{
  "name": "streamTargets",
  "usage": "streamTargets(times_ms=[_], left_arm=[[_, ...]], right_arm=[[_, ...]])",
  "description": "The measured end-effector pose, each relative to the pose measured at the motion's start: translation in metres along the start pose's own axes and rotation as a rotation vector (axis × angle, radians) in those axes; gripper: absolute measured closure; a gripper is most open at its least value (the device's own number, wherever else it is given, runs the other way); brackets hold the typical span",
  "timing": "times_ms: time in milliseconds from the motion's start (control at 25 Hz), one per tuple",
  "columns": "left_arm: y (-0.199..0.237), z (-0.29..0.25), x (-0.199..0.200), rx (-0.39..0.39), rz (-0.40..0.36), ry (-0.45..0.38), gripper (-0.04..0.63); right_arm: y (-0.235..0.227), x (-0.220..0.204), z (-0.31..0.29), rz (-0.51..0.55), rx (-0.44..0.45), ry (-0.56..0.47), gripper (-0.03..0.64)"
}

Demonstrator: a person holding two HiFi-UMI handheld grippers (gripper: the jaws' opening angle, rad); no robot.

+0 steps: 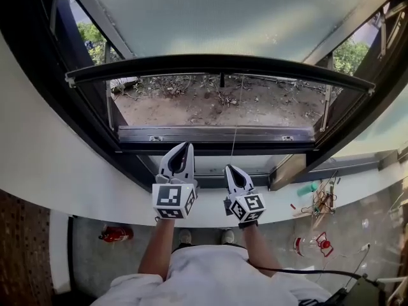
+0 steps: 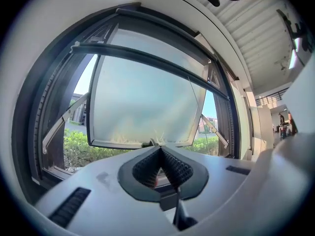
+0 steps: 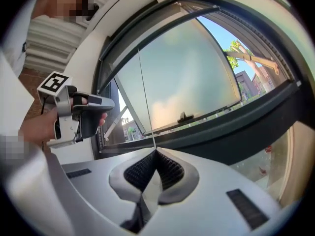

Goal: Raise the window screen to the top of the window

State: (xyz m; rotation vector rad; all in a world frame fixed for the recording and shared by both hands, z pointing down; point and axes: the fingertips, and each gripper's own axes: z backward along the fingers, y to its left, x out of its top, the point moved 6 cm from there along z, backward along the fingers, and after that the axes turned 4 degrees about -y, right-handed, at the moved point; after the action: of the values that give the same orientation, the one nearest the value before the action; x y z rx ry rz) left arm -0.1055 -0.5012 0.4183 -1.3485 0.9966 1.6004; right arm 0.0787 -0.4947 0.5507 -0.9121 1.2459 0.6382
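two grippers near me: right gripper (image 3: 154, 150) pinches the thin pull cord (image 3: 142, 92), i reckon to work the window screen (image 1: 220, 62), which spans far and high; left gripper (image 2: 160, 149) is closed, empty.

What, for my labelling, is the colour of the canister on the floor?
Red cylindrical canister; best in head view.

Daylight is entering through a dark metal-framed window (image 1: 217, 146), whose frosted glass sash (image 1: 223, 11) is standing swung outward over bare ground with dry twigs (image 1: 210, 107). A smooth white wall (image 1: 38, 171) is running beneath it. A red fire extinguisher (image 1: 115, 234) is lying on the grey floor (image 1: 89, 260).
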Motion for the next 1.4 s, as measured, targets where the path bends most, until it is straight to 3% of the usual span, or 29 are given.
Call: streamTargets(times_ms=[400,600,800,1000,1400], left_arm=[[-0.019,-0.012,-0.002,-0.081,0.047,0.015,0.594],[-0.026,-0.016,-0.003,-0.1,0.022,0.031,0.594],[-0.029,-0.021,0.001,-0.107,0.007,0.026,0.594],[-0.03,-0.023,0.005,-0.113,-0.001,0.021,0.594],[-0.031,-0.03,0.007,-0.129,-0.025,0.015,0.594]], right_arm=[[0.011,0.047,0.0,0.04,0.021,-0.117,0.617],[0.016,0.073,-0.002,-0.011,0.06,-0.177,0.617],[0.022,0.087,-0.006,0.028,0.07,-0.19,0.617],[0.029,0.103,-0.007,0.158,0.049,-0.199,0.617],[0.032,0.135,-0.016,0.178,0.067,-0.281,0.617]])
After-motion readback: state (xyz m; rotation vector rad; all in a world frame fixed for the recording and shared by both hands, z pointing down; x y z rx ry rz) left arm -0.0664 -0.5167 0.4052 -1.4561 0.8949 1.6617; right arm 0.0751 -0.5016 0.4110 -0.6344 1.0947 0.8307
